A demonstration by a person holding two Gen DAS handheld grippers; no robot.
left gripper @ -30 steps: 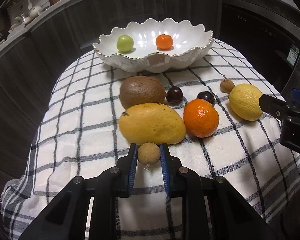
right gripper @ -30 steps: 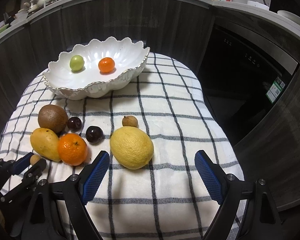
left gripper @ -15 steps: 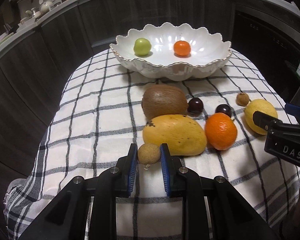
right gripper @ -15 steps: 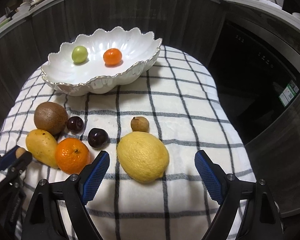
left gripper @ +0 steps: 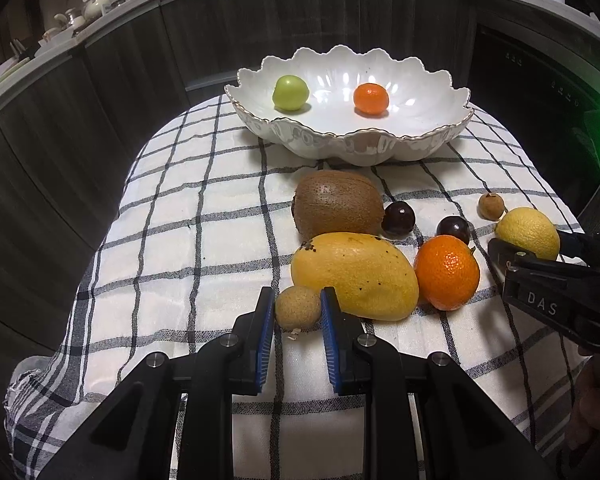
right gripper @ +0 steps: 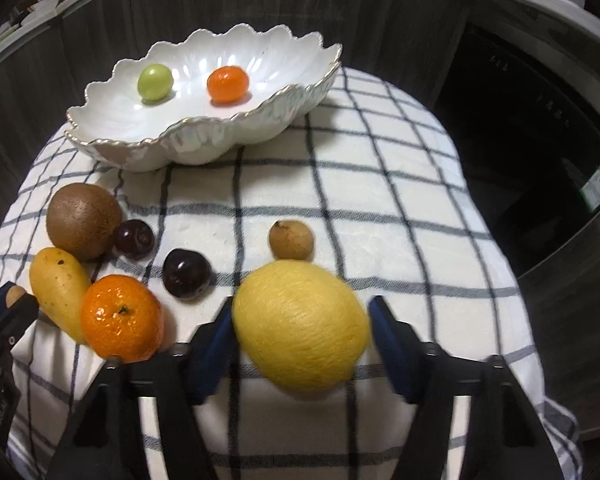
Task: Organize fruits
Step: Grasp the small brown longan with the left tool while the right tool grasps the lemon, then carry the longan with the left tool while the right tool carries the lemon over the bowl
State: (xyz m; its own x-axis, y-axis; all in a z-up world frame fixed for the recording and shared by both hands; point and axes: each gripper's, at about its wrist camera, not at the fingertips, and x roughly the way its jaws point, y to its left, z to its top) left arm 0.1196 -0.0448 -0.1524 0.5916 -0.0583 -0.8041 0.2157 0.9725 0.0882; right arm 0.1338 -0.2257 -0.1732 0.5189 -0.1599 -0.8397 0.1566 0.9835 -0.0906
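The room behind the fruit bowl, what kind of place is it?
Probably a home kitchen: a counter with teapots, dark cabinets below it, and a built-in appliance with a control panel.

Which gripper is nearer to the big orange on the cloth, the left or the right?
The right. The right gripper, closing around the lemon, is just beside the big orange. The left gripper holds a small brown fruit, with the mango between.
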